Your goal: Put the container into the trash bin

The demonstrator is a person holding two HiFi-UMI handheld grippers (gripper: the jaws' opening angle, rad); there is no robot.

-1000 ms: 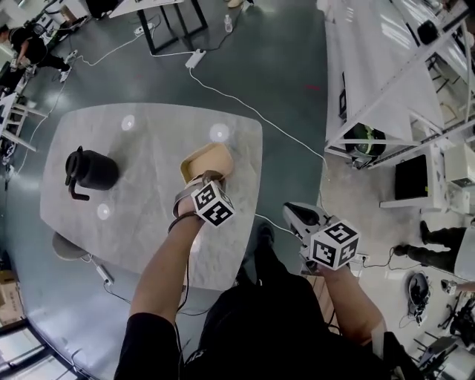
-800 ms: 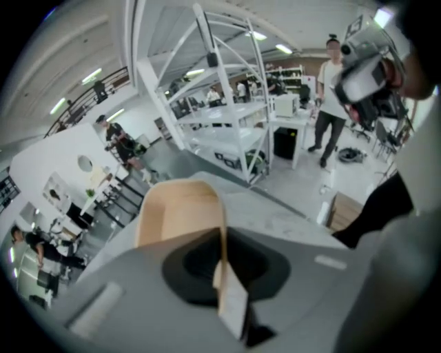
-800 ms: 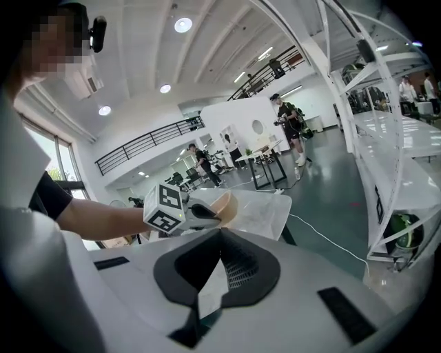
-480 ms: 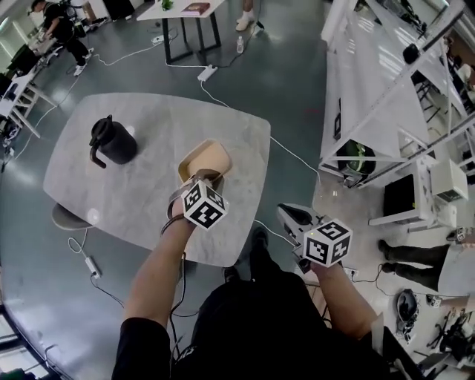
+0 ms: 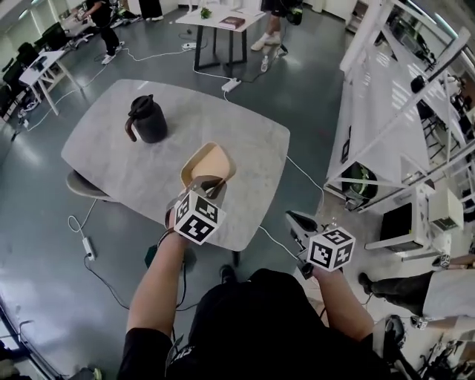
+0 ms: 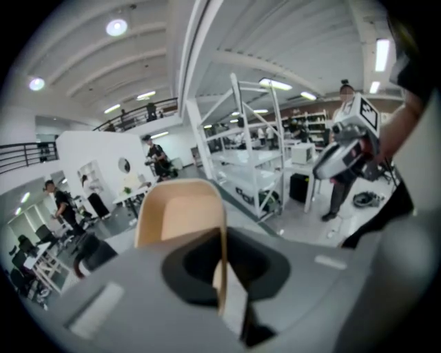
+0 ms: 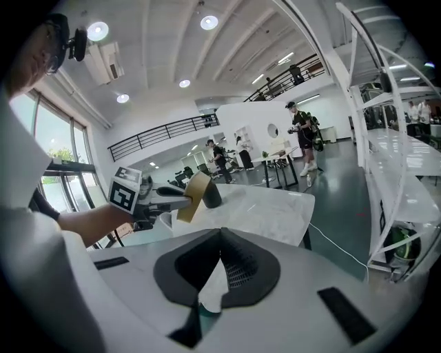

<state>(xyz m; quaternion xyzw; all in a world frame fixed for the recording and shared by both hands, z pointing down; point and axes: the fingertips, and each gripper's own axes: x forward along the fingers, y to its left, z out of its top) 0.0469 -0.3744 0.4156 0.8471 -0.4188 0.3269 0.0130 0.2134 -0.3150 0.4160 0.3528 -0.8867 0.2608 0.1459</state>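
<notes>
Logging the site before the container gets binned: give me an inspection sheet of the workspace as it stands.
Surface: marble table, mostly bare.
Job's things: container, tan, held in the air; trash bin not made out.
Clutter: black jug on the table.
Grippers: left gripper shut on the container's rim; right gripper shut, empty.
Cables: white cable and power strip on the floor.
Surroundings: white racks, people beyond.

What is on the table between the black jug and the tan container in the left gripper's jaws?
Nothing: in the head view, only bare marble tabletop shows between the black jug and the tan container.
</notes>
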